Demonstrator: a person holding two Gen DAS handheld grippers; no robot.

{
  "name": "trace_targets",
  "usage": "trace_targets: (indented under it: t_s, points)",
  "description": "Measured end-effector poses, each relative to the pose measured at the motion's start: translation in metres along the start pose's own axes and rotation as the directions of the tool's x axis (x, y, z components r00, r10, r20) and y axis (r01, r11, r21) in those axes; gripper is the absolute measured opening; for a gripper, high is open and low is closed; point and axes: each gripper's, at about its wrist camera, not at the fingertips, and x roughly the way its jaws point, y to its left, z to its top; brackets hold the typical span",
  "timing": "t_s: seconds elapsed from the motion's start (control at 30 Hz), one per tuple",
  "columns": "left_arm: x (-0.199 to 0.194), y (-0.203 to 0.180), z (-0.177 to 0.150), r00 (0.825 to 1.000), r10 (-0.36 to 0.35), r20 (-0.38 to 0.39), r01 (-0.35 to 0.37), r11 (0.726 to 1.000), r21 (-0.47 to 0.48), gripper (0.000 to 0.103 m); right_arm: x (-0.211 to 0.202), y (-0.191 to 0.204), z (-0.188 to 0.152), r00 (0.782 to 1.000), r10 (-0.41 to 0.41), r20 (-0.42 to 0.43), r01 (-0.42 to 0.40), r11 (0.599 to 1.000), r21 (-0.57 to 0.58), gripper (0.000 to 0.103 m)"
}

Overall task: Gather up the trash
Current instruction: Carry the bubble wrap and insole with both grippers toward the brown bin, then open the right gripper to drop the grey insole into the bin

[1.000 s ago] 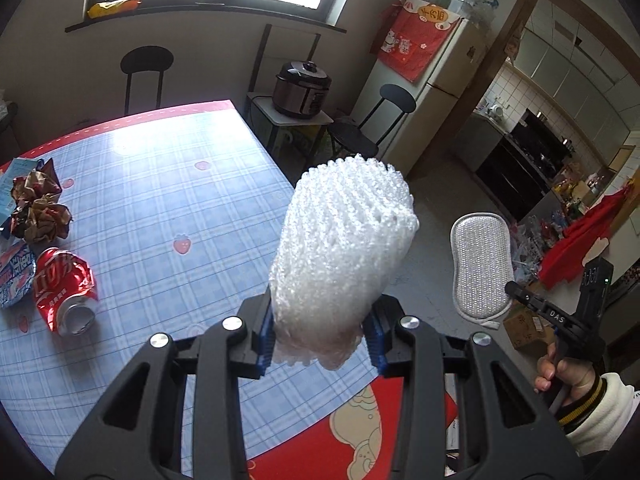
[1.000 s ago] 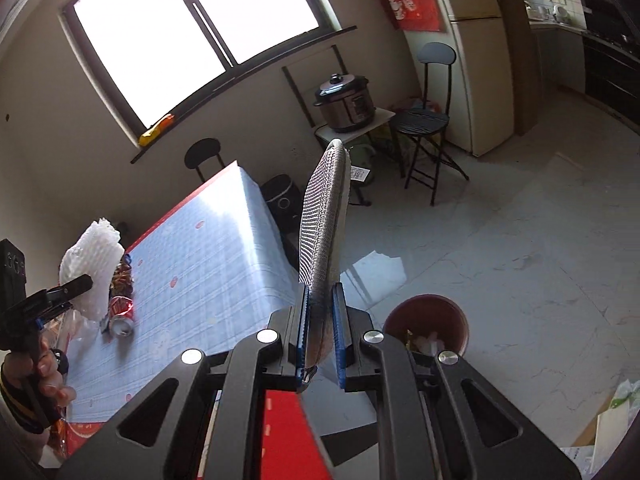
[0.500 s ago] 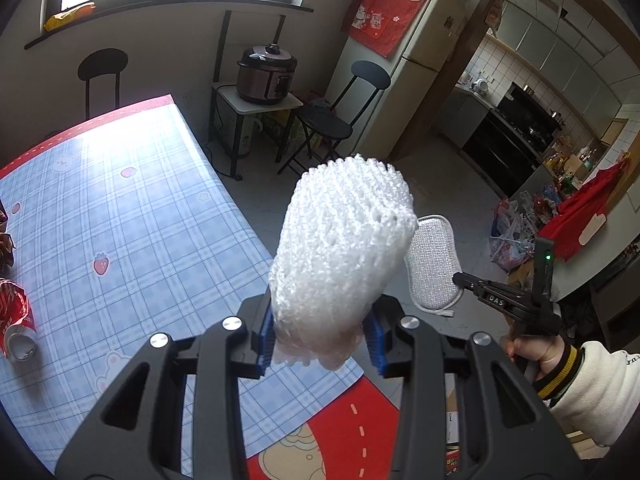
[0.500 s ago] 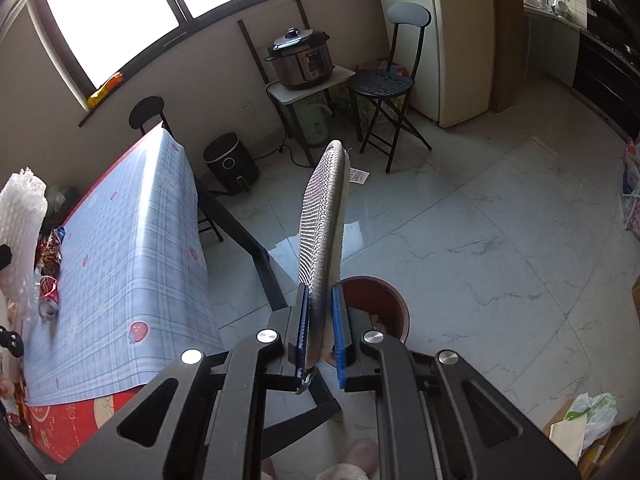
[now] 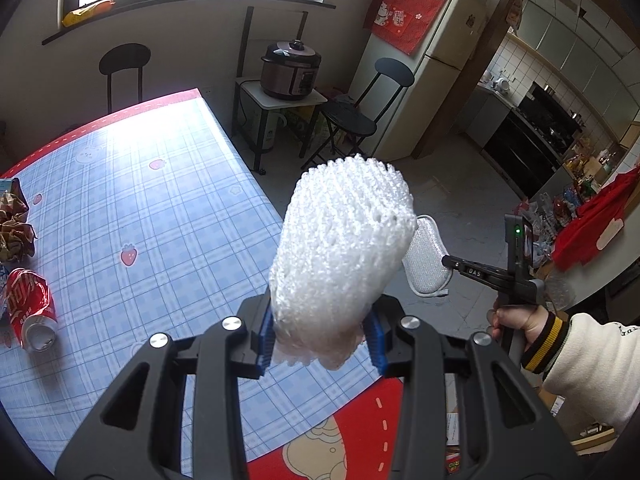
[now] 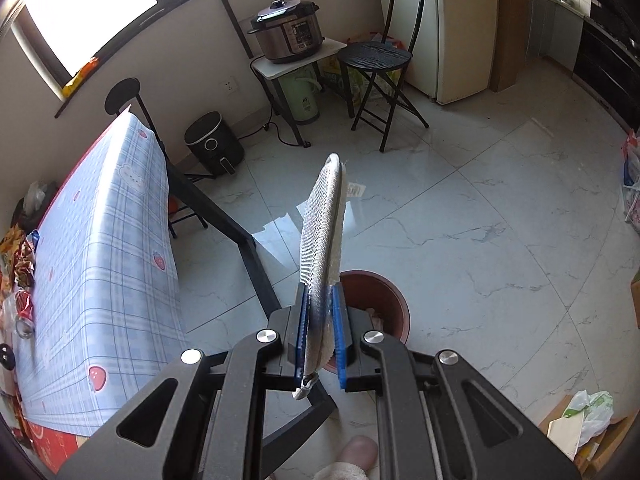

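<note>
1. The left wrist camera is looking down along its tool (image 5: 322,342), close over the table (image 5: 168,208).
2. The right wrist camera is looking steeply down at the floor (image 6: 480,220) beside that table (image 6: 108,240).
3. Both are showing the pressure cooker (image 5: 290,70) (image 6: 288,32).

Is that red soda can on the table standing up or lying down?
Lying down. The red can rests on its side on the checked tablecloth, dented, its open top facing the camera.
</note>
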Motion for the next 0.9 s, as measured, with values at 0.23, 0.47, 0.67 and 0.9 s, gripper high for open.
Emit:
trace_targets:
  t_s: [0.23,0.47,0.67,0.9]
  points:
    - [-0.003,0.007,-0.003,1.0,0.014,-0.012,-0.014,1.0,-0.004,0.039,0.007,-0.003,0.004,1.0,0.01,0.017,-0.011,0.999,0.044,0.012]
    - [0.004,-0.004,-0.001,0.999,-0.02,-0.025,0.02,1.0,0.023,0.039,-0.025,-0.009,0.012,0.996,0.034,0.085,-0.038,0.998,0.055,0.012]
    - [0.018,-0.025,-0.001,0.997,-0.059,-0.056,0.063,0.996,0.069,0.04,-0.073,-0.021,0.006,0.987,0.043,0.153,-0.057,0.995,0.088,0.068]
    - [0.051,-0.067,0.003,0.985,-0.12,-0.122,0.137,0.981,0.139,0.041,-0.133,-0.042,-0.019,0.979,-0.035,0.199,0.005,0.989,0.145,0.098]
